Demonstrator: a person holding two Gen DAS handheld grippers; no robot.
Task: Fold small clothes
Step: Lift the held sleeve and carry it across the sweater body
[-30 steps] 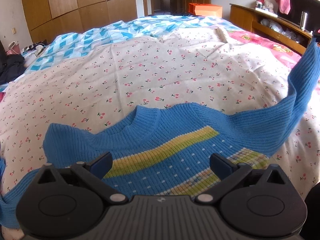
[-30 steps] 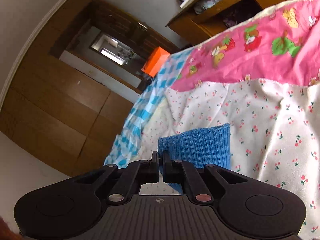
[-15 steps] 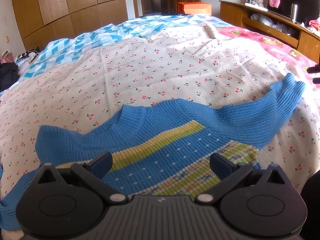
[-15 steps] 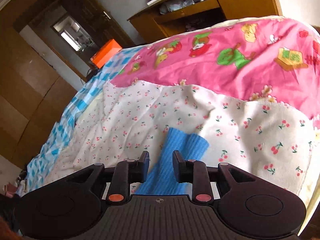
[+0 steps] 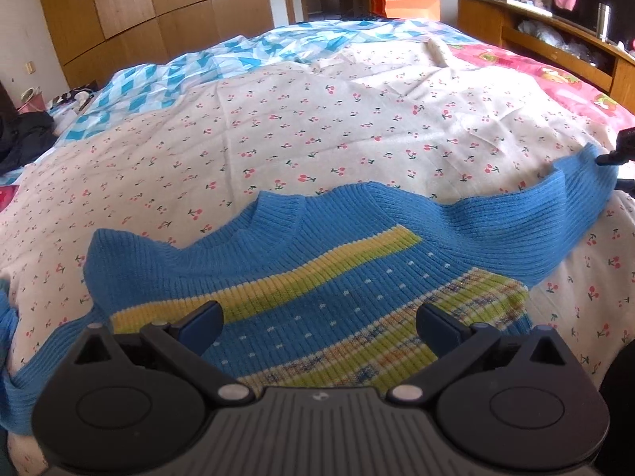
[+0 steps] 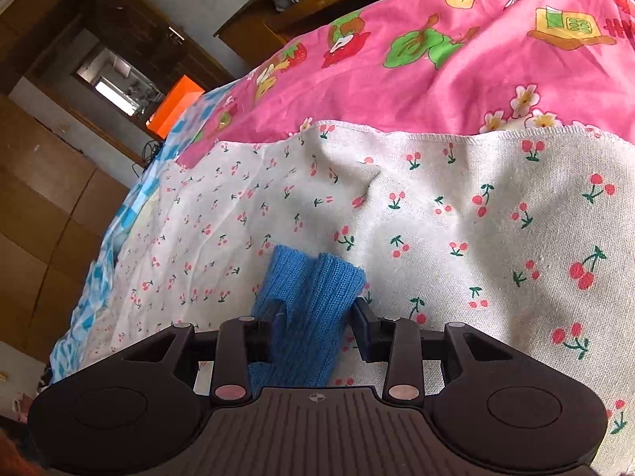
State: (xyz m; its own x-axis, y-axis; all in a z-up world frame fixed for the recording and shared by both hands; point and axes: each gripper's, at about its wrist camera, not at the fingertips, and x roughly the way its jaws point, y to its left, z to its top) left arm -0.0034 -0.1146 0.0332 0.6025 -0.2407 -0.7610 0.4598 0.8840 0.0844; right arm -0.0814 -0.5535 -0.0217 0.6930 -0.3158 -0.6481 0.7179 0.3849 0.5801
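A small blue knit sweater (image 5: pixel 317 277) with yellow and green stripes lies flat on the cherry-print sheet (image 5: pixel 317 139), neck away from me. My left gripper (image 5: pixel 317 321) is open and hovers over its body. Its right sleeve (image 5: pixel 555 206) stretches out to the right, where part of my right gripper (image 5: pixel 621 150) shows at the cuff. In the right wrist view my right gripper (image 6: pixel 317 325) is open, and the sleeve cuff (image 6: pixel 313 289) lies loose on the sheet between its fingers.
A pink cartoon-print cover (image 6: pixel 456 59) lies beyond the cherry sheet on the right. A blue checked cover (image 5: pixel 238 59) lies at the far end. A wooden headboard shelf (image 5: pixel 555 39) runs along the right, wardrobes (image 5: pixel 139 12) at the back left.
My right gripper lowered the lifted sleeve onto the sheet, stretched out to the right, and opened, letting the cuff go. My left gripper stayed open over the sweater.
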